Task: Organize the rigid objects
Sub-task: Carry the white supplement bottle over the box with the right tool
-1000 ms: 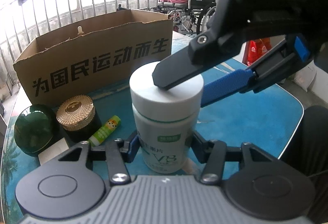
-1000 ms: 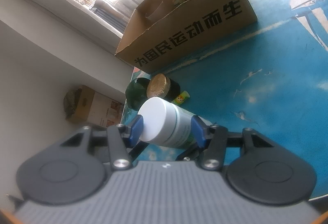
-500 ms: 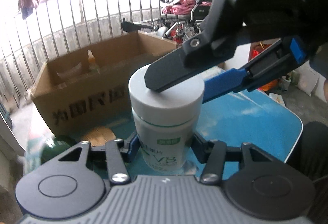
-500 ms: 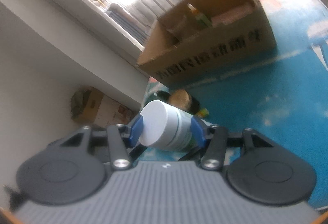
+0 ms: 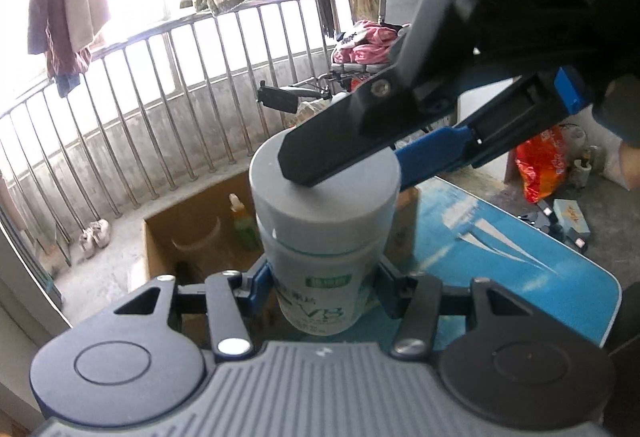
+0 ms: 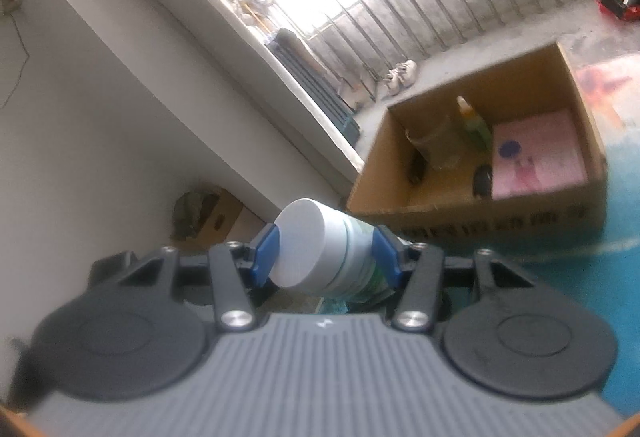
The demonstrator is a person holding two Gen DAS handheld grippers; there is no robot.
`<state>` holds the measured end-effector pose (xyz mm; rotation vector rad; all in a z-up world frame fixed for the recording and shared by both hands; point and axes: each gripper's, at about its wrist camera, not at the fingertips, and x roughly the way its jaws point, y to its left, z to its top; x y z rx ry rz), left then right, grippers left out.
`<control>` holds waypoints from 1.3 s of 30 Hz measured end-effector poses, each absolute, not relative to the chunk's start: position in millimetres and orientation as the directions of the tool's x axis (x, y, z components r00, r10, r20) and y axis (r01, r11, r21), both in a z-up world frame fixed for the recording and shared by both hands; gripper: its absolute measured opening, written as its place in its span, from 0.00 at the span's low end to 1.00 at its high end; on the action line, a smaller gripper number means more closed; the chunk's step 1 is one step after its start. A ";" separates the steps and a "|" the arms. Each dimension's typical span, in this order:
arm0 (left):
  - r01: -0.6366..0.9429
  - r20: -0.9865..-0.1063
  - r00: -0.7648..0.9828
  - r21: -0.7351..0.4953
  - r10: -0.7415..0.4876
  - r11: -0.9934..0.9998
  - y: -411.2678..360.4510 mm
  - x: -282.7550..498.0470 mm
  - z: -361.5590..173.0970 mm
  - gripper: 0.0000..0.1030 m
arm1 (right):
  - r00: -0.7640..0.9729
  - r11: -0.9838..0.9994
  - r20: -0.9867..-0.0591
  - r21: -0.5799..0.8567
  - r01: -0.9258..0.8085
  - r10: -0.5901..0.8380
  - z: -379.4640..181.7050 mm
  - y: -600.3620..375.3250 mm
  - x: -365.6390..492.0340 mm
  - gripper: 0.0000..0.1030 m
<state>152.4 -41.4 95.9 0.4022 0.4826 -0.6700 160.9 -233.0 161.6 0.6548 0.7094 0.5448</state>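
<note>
Currently both tools clamp the white bottle (image 5: 320, 257) — my left tool (image 5: 324, 287) at its body, my right tool (image 6: 326, 257) at its cap — above the counter (image 5: 520, 261); I keep it upright over the cardboard box (image 6: 480, 205) before lowering.

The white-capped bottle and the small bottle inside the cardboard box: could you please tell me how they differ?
The white-capped bottle is wide, with a broad flat cap; the small bottle is slim with a narrow pale tip. The white-capped bottle has a white body with green print; the small bottle looks green. The white-capped bottle is held off the table by the left claw and right claw; the small bottle stands in the cardboard box. Both are capped.
</note>
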 end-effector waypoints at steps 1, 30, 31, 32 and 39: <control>0.671 -0.545 0.681 0.196 -0.489 0.715 -41.8 158.9 99.8 0.52 | 0.637 0.672 -0.411 0.701 -0.237 0.653 166.0 -232.8 168.5 0.49; 0.620 -0.833 0.390 -0.078 -0.392 0.781 -54.4 392.7 64.5 0.52 | 0.499 0.612 -0.490 0.784 -0.106 0.715 102.3 -233.2 395.0 0.49; 0.612 -0.842 0.377 -0.086 -0.386 0.786 -54.5 397.9 61.2 0.52 | 0.490 0.608 -0.496 0.789 -0.091 0.717 95.0 -233.5 401.8 0.49; 0.606 -0.851 0.368 -0.087 -0.375 0.791 -55.1 403.0 57.7 0.52 | 0.482 0.605 -0.500 0.792 -0.081 0.719 87.9 -232.7 408.0 0.49; 0.571 -0.894 0.319 -0.083 -0.314 0.817 -57.1 427.2 37.4 0.52 | 0.433 0.591 -0.525 0.806 -0.024 0.733 53.0 -231.7 438.5 0.49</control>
